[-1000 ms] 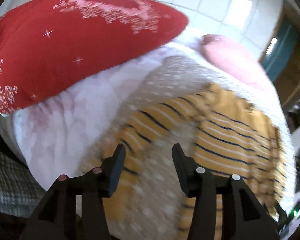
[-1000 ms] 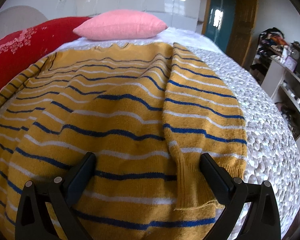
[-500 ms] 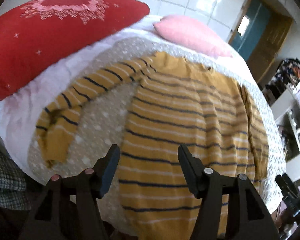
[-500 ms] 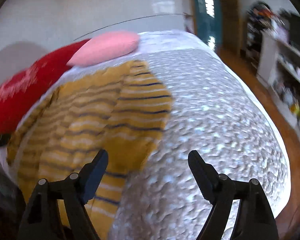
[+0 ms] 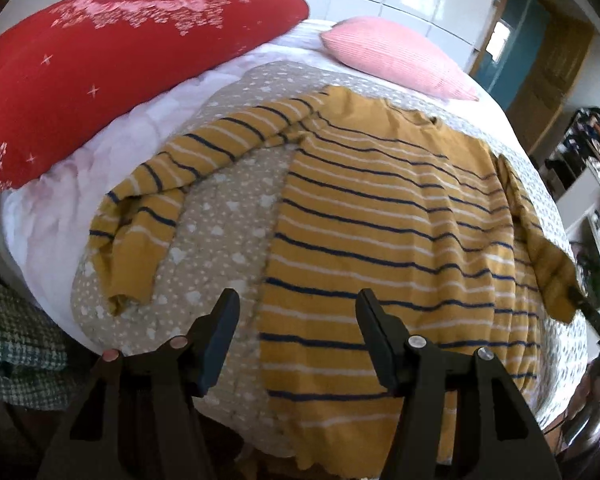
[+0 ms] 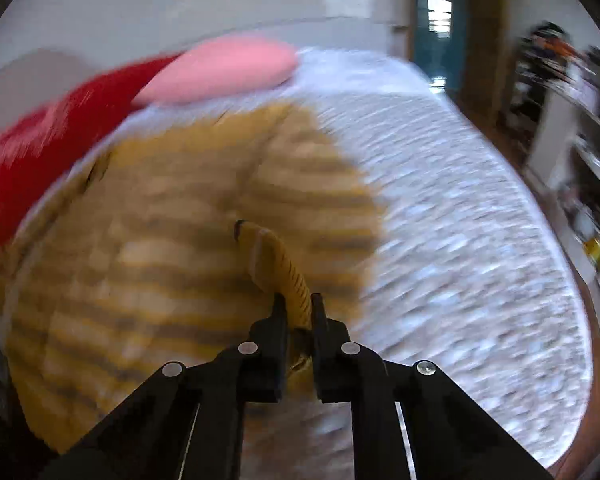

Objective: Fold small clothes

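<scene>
Two tools over striped sweater [image 5: 396, 216] on bed [image 5: 228, 216]. Left tool [image 5: 296, 320] spread wide, lower centre. Right tool [image 6: 298, 312] clamped on sleeve cuff [image 6: 278, 260].

Left gripper [image 5: 296, 316] with jaws wide apart; right gripper [image 6: 298, 310] with jaws pinched on fabric

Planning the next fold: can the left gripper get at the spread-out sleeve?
Probably yes. The left gripper has open jaws holding nothing, and the sleeve lies uncovered on the dotted blanket, nothing between them.
</scene>
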The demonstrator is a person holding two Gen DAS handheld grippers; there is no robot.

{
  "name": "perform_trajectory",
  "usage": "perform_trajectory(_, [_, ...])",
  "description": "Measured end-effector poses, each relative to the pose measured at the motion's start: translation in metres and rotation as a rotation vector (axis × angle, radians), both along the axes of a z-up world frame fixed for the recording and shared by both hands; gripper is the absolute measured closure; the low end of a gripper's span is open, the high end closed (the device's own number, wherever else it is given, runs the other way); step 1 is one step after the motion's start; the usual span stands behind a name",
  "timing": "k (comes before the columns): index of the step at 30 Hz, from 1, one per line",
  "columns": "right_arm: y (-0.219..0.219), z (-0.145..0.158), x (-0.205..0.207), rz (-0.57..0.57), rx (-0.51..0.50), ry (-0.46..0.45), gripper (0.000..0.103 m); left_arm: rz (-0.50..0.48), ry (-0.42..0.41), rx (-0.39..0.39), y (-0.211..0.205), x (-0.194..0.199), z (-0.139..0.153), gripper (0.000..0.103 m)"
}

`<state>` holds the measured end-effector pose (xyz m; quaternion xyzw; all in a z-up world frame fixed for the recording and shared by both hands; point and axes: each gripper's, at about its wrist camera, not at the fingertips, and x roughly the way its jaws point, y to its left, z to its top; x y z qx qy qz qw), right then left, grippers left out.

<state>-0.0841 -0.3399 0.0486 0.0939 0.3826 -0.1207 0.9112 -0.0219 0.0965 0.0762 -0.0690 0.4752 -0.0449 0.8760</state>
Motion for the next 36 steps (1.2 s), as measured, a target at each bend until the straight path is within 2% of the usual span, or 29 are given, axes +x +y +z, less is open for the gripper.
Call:
perform_trajectory(2, [-0.036,0.004,0.003,-0.126,-0.019,0.011,0.094,0.013,0.003,-0.012,0.003,0.0,-0.001,0.044])
perform_trajectory(5, [-0.097,-0.006,0.011,-0.375,-0.107,0.078,0.093,0.023,0.008,-0.018,0.007,0.0,-0.003,0.044])
perform_trajectory(6, [-0.109,-0.011,0.013,-0.427,-0.128,0.107,0.092,0.025,0.013,-0.022,0.008,0.0,-0.004,0.044])
perform_trajectory(8, [-0.131,-0.02,0.009,-0.489,-0.086,0.147,0.09,0.027,0.015,-0.031,0.011,-0.001,-0.004,0.044])
perform_trajectory(9, [-0.135,-0.02,-0.001,-0.484,-0.022,0.115,0.089,0.029,0.013,-0.03,0.012,-0.001,-0.004,0.044])
perform_trajectory(11, [-0.128,-0.015,-0.014,-0.451,0.01,0.077,0.084,0.038,0.019,-0.029,0.016,0.0,-0.007,0.043])
perform_trajectory(14, [-0.091,-0.012,-0.033,-0.289,0.09,0.032,0.071,0.046,0.048,-0.061,0.022,0.001,-0.017,0.043])
perform_trajectory(17, [-0.044,-0.027,-0.046,-0.069,0.259,0.041,0.07,0.033,0.093,-0.116,0.027,0.0,-0.031,0.043])
perform_trajectory(21, [0.003,-0.057,-0.06,0.099,0.416,0.073,0.07,-0.005,0.157,-0.191,0.027,-0.008,-0.053,0.043])
perform_trajectory(24, [0.031,-0.069,-0.073,0.137,0.372,0.082,0.069,-0.039,0.149,-0.217,0.02,-0.022,-0.061,0.035])
perform_trajectory(28, [0.046,-0.068,-0.068,0.134,0.328,0.083,0.065,-0.084,0.139,-0.19,0.0,-0.04,-0.066,0.033])
perform_trajectory(29, [0.047,-0.068,-0.066,0.131,0.312,0.089,0.066,-0.092,0.139,-0.157,-0.006,-0.043,-0.066,0.05])
perform_trajectory(30, [0.049,-0.068,-0.064,0.129,0.298,0.093,0.075,-0.081,0.134,-0.081,-0.011,-0.045,-0.065,0.077])
perform_trajectory(31, [0.048,-0.068,-0.063,0.141,0.322,0.095,0.086,-0.085,0.13,-0.069,-0.01,-0.045,-0.062,0.089])
perform_trajectory(32, [0.049,-0.062,-0.062,0.149,0.361,0.099,0.094,-0.088,0.137,-0.099,-0.007,-0.044,-0.059,0.093])
perform_trajectory(34, [0.051,-0.056,-0.063,0.136,0.402,0.088,0.094,-0.063,0.137,-0.133,0.004,-0.045,-0.049,0.093])
perform_trajectory(36, [0.047,-0.049,-0.075,0.149,0.419,0.077,0.095,-0.059,0.113,-0.118,0.011,-0.052,-0.036,0.093])
